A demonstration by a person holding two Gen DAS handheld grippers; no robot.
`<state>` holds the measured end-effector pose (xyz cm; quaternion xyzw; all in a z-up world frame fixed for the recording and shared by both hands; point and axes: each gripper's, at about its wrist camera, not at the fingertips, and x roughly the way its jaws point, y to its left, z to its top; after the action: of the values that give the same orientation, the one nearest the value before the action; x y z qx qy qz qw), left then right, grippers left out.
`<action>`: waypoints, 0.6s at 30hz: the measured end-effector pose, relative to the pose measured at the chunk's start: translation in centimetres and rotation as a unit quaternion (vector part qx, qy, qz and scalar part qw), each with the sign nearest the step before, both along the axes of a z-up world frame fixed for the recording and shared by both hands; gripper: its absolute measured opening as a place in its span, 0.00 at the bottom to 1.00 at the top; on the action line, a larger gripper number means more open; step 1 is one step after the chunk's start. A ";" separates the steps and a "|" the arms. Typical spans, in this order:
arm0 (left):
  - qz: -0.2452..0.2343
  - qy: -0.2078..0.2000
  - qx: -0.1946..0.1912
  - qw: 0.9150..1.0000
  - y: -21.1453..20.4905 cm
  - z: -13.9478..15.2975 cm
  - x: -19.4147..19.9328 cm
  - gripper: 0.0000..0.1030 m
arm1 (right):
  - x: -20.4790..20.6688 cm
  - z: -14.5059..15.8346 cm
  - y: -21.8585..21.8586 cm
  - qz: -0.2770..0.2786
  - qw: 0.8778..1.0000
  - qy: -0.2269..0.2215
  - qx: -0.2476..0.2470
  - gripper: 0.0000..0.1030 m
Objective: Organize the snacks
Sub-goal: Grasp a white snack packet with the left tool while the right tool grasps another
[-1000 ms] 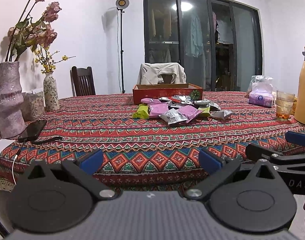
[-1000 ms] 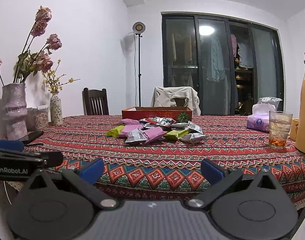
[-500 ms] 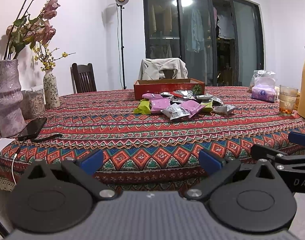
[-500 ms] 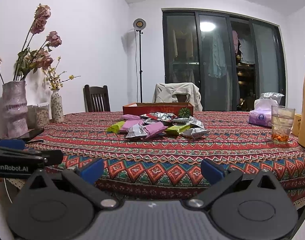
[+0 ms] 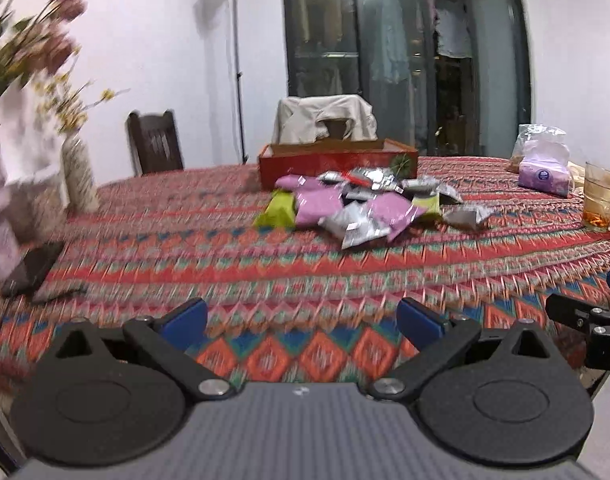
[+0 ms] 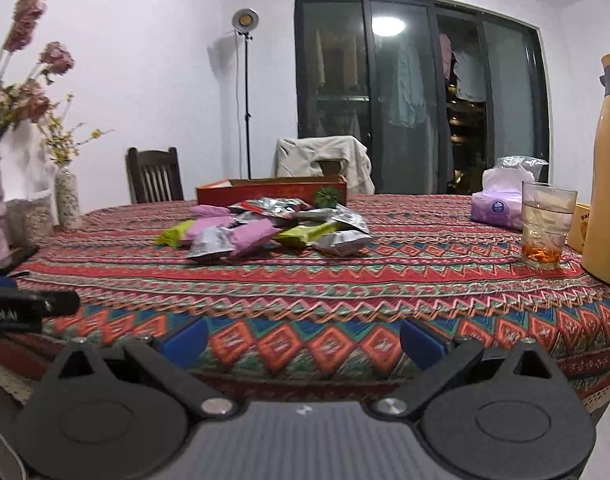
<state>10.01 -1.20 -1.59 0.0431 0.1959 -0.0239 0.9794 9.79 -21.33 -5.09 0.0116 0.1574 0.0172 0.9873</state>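
A heap of snack packets (image 5: pixel 361 204) (image 6: pixel 265 228), pink, green and silver, lies mid-table on the patterned cloth. Behind it stands an open red box (image 5: pixel 337 162) (image 6: pixel 273 192). My left gripper (image 5: pixel 303 320) is open over the near part of the table, well short of the heap, with nothing between its blue pads. My right gripper (image 6: pixel 303 338) is open too, above the table's near edge, and holds nothing. Each gripper shows at the edge of the other's view.
Vases with dried flowers (image 5: pixel 77 176) (image 6: pixel 67 200) and a dark phone (image 5: pixel 33 268) occupy the left side. To the right are a tissue pack (image 6: pixel 499 208), a glass (image 6: pixel 545 224) and a tall yellow jug (image 6: pixel 609 168). Chairs stand behind the table.
Both grippers have moved forward over the table toward the snack heap, the left one fast enough to blur its view. Their jaws stay wide apart.
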 end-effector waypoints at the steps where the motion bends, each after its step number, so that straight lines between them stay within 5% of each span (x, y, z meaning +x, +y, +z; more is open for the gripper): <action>1: -0.001 -0.004 -0.001 1.000 -0.2 0.2 0.9 1.00 | 0.8 0.2 -0.4 -0.001 1.000 0.003 -0.001 0.99; 13: 0.002 0.066 -0.047 0.997 -3.4 0.8 15.9 0.99 | 15.3 3.4 -4.5 0.037 0.997 0.065 -0.011 0.79; 18: 0.001 0.101 -0.060 0.993 -4.1 0.0 20.1 0.76 | 21.7 3.8 -4.9 0.048 0.995 0.082 -0.038 0.78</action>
<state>30.09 -5.25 -1.60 -0.0181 0.2916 -0.0387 0.9556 31.48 -26.25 -1.32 -0.0325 0.2392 0.0571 0.9688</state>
